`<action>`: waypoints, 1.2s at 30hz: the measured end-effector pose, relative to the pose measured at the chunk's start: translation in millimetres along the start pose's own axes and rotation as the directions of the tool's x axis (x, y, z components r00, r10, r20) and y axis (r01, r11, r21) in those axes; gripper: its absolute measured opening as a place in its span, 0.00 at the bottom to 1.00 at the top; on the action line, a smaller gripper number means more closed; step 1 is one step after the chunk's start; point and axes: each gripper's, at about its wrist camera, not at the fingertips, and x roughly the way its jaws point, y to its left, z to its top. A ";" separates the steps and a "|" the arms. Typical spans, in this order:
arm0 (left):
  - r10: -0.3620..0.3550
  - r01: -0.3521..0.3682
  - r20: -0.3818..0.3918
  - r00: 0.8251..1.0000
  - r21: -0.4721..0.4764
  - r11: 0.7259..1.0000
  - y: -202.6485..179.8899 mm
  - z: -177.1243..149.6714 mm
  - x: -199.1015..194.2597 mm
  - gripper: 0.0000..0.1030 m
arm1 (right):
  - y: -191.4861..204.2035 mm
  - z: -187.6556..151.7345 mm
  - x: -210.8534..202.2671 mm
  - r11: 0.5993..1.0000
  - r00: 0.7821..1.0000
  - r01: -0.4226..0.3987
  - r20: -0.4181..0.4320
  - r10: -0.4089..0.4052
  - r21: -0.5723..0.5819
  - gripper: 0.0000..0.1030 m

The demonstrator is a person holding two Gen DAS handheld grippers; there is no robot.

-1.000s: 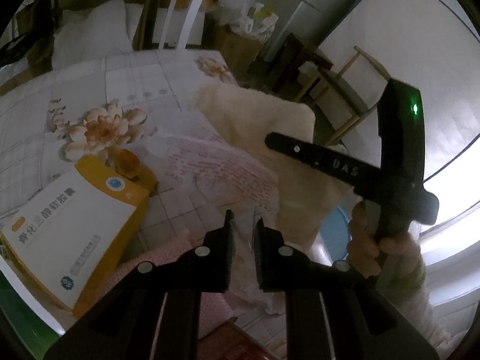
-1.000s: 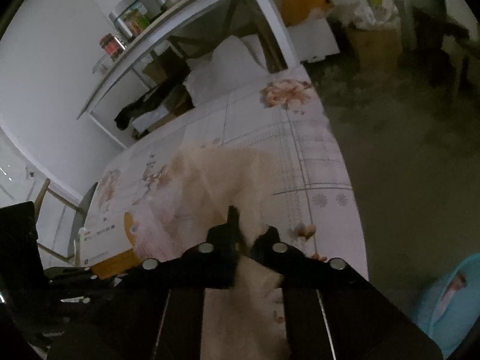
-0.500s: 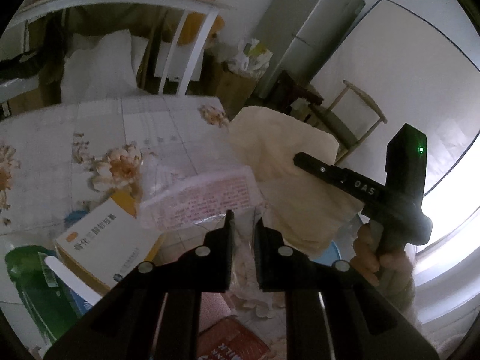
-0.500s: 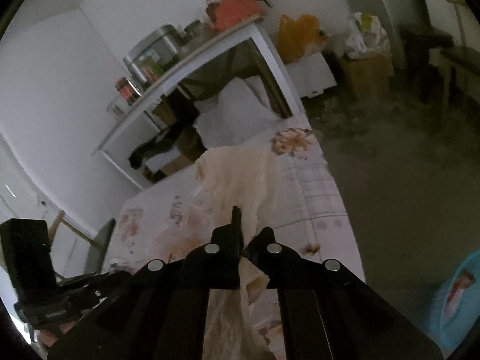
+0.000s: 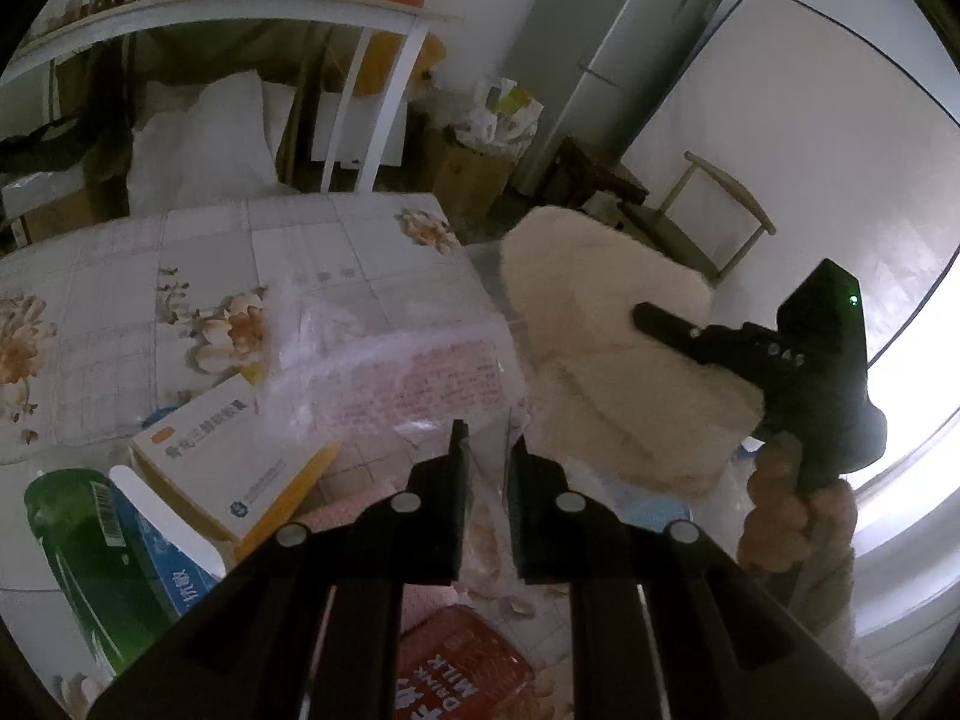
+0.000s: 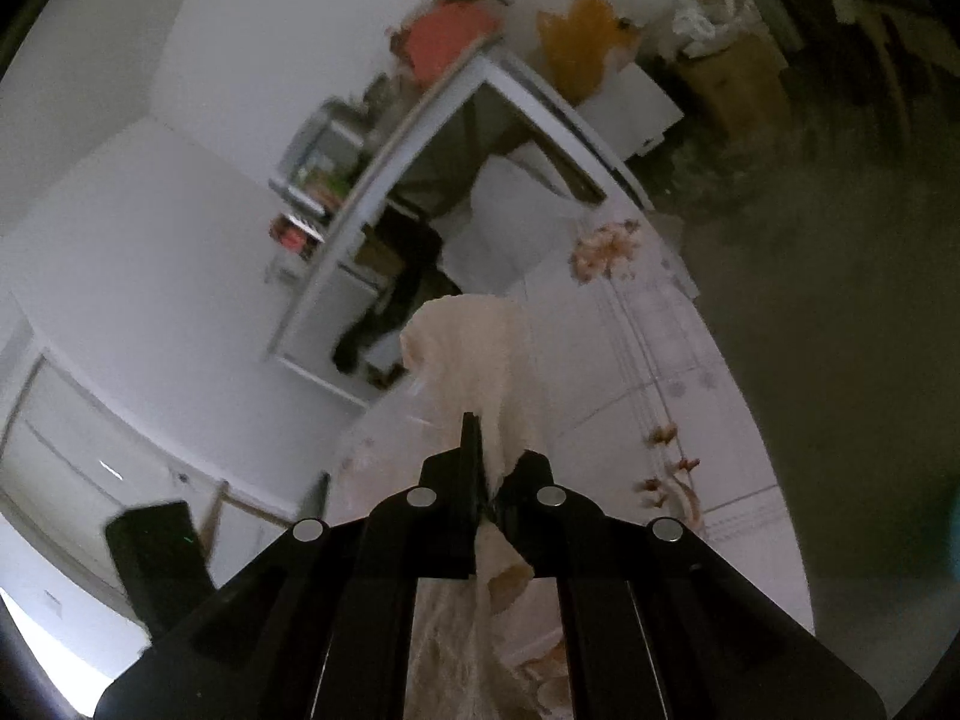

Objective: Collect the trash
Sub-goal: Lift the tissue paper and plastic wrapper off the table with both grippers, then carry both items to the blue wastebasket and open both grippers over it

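Observation:
My left gripper (image 5: 487,456) is shut on a clear plastic wrapper with pink print (image 5: 414,378) and holds it up above the flowered table (image 5: 150,252). My right gripper (image 6: 493,468) is shut on a cream paper towel (image 6: 474,354) and holds it in the air off the table's right side. In the left wrist view the towel (image 5: 606,360) hangs from the right gripper (image 5: 660,321), held in a hand. Shell scraps (image 5: 498,588) lie on the table under the left gripper.
On the table lie a white and yellow box (image 5: 234,468), a green bottle (image 5: 90,552), a blue and white pack (image 5: 168,564) and a red milk carton (image 5: 468,672). Behind stand a white shelf (image 5: 240,12), a fridge (image 5: 612,60) and a wooden chair (image 5: 702,222).
Both grippers have risen. The plastic wrapper has come up off the table with the left gripper. The paper towel has been lifted clear of the table by the right gripper.

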 end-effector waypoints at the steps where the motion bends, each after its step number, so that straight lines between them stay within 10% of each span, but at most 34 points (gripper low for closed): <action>1: -0.003 0.003 0.007 1.000 0.000 1.000 -1.1 0.2 -2.1 0.11 | 0.8 0.2 -2.0 1.000 1.000 0.002 0.004 -0.002 0.000 0.03; 7: -0.023 0.021 0.029 0.999 0.042 0.999 -16.3 -4.9 -7.5 0.11 | -4.7 -18.0 14.3 0.996 0.995 0.093 -0.041 -0.093 -0.004 0.03; 16: 0.071 -0.030 -0.237 0.969 0.171 0.985 -39.2 -31.2 71.2 0.11 | -13.3 -35.0 36.9 0.985 0.979 0.168 -0.108 -0.170 -0.025 0.06; 24: 0.102 -0.043 -0.257 0.961 0.224 0.974 -43.3 -37.3 82.9 0.11 | -2.0 -34.7 27.6 0.930 0.945 0.312 -0.037 -0.325 -0.197 0.08; 36: 0.103 -0.054 -0.230 0.968 0.210 0.976 -40.6 -31.1 78.7 0.11 | 5.9 -20.7 -3.0 0.977 0.990 0.140 0.050 -0.133 -0.159 0.00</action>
